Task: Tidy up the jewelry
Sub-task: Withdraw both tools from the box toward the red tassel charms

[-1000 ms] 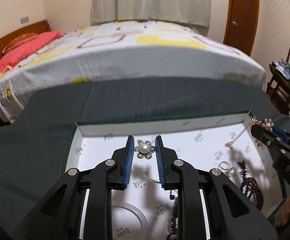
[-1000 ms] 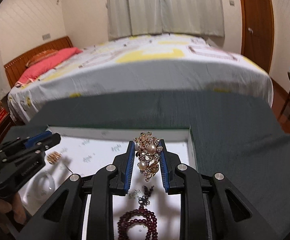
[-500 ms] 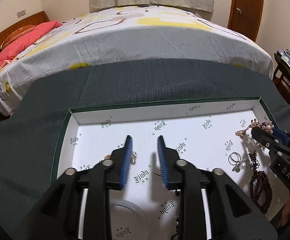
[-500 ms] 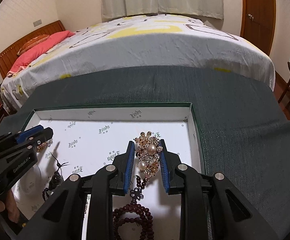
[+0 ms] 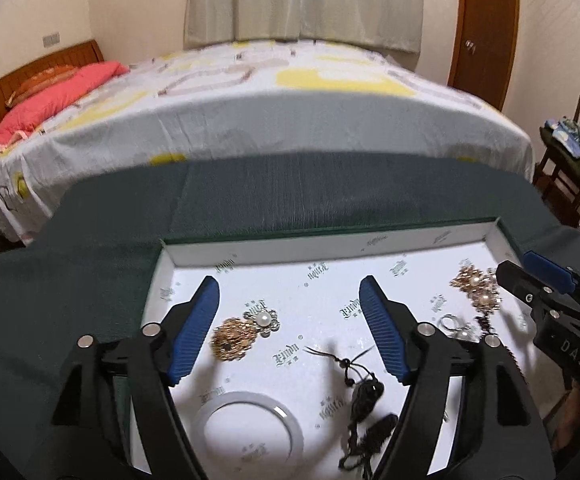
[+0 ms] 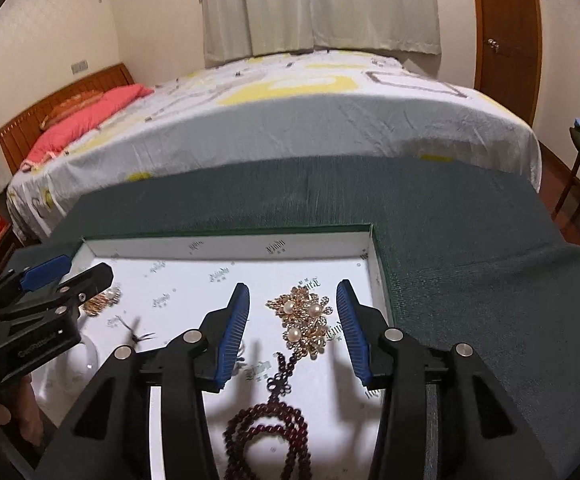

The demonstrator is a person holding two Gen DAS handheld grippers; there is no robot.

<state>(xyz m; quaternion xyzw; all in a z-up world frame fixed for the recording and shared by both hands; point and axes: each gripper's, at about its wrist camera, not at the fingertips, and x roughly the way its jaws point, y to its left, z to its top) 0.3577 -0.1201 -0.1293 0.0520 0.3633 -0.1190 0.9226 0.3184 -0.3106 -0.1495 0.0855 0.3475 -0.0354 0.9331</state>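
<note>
**Both hand-held grippers spread wide over jewelry tray**

Pictured on a green-clothed worktop (image 5: 309,200) at the foot of a bed (image 5: 250,112): a shallow white tray (image 5: 329,250) lined with printed paper, scattered with jewelry. Seen from the left wrist: left hand-held gripper (image 5: 290,328) with blue pads far apart, gripping nothing, above a round gold filigree piece (image 5: 232,338) touching a small pearl flower brooch (image 5: 265,320). Also there, a white bangle (image 5: 248,426) near the lower edge, a black corded tassel (image 5: 363,396), and silver rings (image 5: 451,326) close to the right pad. Seen from the right wrist: right hand-held gripper (image 6: 293,328) likewise wide and empty, a gold brooch with three pearls (image 6: 303,320) lying on the tray between its pads, next to a dark red bead strand (image 6: 268,440) hardly visible from the left. Rings, tassel body and bangle mostly hidden in this view by the left tool at the frame's edge.
</note>
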